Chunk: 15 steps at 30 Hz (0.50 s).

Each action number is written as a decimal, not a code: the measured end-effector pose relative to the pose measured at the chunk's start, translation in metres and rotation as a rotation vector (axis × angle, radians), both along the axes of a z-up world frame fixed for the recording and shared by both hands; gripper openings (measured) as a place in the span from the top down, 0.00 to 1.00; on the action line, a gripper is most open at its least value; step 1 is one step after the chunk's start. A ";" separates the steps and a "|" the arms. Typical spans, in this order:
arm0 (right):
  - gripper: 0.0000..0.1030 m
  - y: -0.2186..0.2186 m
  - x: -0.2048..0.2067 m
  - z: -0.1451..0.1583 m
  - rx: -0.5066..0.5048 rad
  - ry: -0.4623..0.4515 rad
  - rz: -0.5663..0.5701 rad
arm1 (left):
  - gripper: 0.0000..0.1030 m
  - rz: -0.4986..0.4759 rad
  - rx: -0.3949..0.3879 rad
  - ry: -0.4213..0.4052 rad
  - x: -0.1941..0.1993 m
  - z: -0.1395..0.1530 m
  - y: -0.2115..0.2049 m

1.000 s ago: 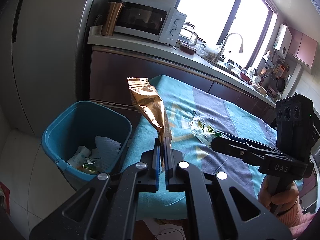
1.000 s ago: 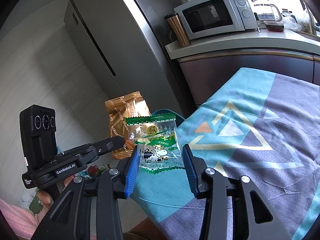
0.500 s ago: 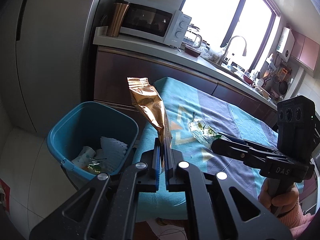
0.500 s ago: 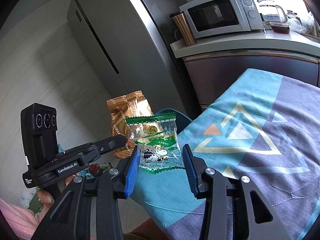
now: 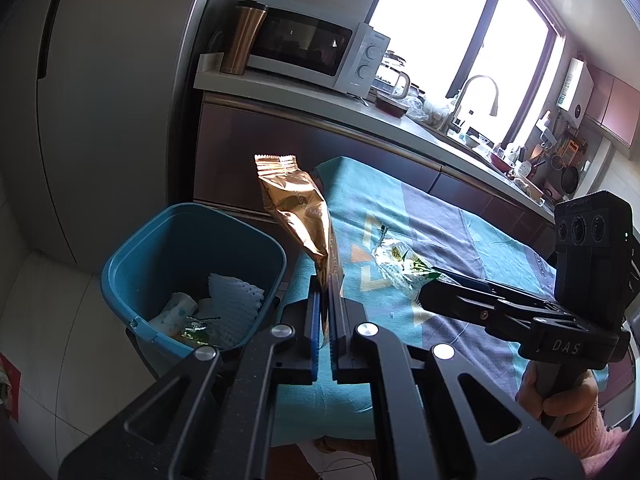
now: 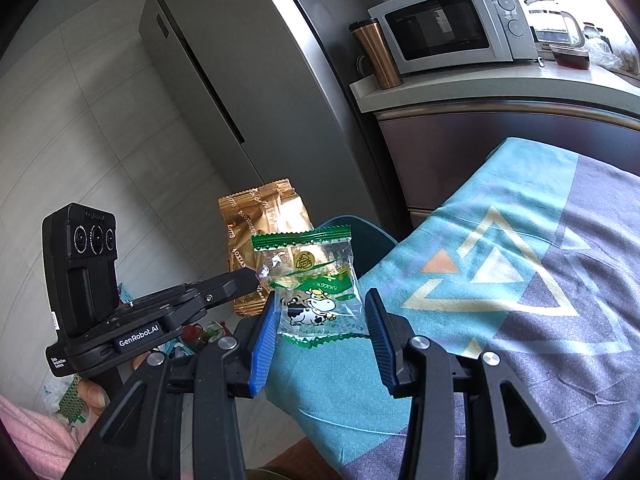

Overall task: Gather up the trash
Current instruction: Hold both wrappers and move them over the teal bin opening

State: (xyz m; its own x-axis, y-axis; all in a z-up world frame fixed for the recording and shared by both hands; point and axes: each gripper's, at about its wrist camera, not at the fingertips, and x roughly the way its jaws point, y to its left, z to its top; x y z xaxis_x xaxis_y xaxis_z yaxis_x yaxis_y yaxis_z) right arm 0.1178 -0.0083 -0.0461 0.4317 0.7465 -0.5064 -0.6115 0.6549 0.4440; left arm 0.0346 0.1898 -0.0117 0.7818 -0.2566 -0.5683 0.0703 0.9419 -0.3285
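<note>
Because the blue bin (image 5: 192, 276) sits off the table's (image 5: 448, 216) left edge, either wrapper could miss it if let go early (both hang over the cloth, not the opening). The left gripper (image 5: 325, 312) is pinched shut on the gold snack bag (image 5: 298, 212), which stands upright. The right gripper (image 6: 318, 334), partly open, clamps the clear green candy wrapper (image 6: 310, 280) by its side edges.

left tongs (image 5: 327, 280) clamped on upright gold wrapper (image 5: 298, 210), beside blue bin (image 5: 192, 276) of trash
</note>
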 end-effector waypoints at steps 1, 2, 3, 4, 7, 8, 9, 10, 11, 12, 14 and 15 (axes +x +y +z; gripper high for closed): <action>0.60 0.001 0.000 0.000 0.000 0.000 0.001 | 0.96 0.001 0.000 0.000 0.000 0.000 0.000; 0.60 0.001 0.000 0.000 0.001 0.000 0.001 | 0.96 0.001 0.000 0.000 0.000 0.000 0.001; 0.60 0.001 0.000 0.000 0.000 0.000 0.001 | 0.96 0.003 0.001 0.000 0.000 0.000 0.001; 0.60 0.002 0.001 0.000 -0.001 -0.001 0.003 | 0.96 0.004 0.001 0.000 0.000 0.000 0.001; 0.60 0.003 0.002 -0.001 -0.001 -0.001 0.006 | 0.96 0.009 0.001 0.000 -0.001 0.000 0.004; 0.60 0.003 0.002 -0.001 0.000 0.000 0.006 | 0.96 0.011 0.000 0.001 -0.001 0.000 0.004; 0.60 0.004 0.002 -0.001 0.000 0.000 0.008 | 0.96 0.013 0.001 0.001 -0.001 0.000 0.004; 0.60 0.005 0.003 -0.001 -0.002 -0.001 0.009 | 0.96 0.015 0.002 0.001 -0.001 0.000 0.004; 0.60 0.006 0.003 -0.001 -0.002 -0.001 0.010 | 0.96 0.017 0.003 0.000 -0.001 0.000 0.005; 0.60 0.007 0.003 -0.001 -0.002 0.000 0.012 | 0.96 0.018 0.003 0.000 -0.002 0.000 0.005; 0.60 0.008 0.004 -0.002 -0.002 0.001 0.014 | 0.96 0.022 0.006 -0.001 -0.002 0.000 0.006; 0.60 0.008 0.005 -0.002 -0.002 0.002 0.016 | 0.96 0.024 0.006 -0.001 -0.002 0.000 0.006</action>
